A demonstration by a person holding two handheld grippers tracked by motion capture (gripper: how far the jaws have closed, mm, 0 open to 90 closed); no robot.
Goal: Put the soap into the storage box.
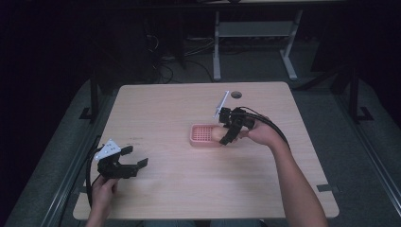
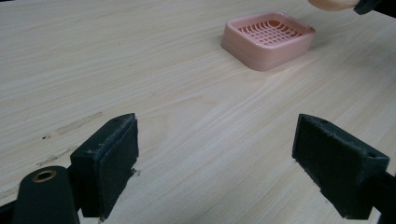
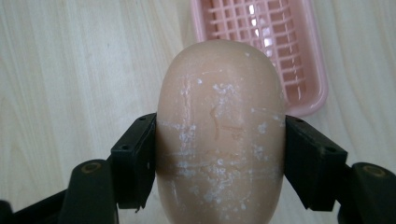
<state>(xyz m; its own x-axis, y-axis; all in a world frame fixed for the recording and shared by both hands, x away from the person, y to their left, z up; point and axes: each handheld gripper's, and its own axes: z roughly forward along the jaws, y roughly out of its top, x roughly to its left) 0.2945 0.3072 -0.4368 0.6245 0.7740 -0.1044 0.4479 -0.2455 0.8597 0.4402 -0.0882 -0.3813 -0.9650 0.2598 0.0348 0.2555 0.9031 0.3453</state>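
The right tongs [image 3: 219, 158] are clamped on a peach soap bar [image 3: 219, 135] just above the pink tray [image 3: 280, 42], while the left tongs [image 2: 215, 163] stand apart over bare table [image 2: 140, 70].

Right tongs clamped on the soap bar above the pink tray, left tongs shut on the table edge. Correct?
Not quite. The left tongs stand open with nothing between the jaws, as the left gripper view shows. The rest holds: the right tongs clamp the soap bar above the pink tray.

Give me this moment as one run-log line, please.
right gripper: shut on soap bar | over pink soap dish | left gripper: open, idle on table
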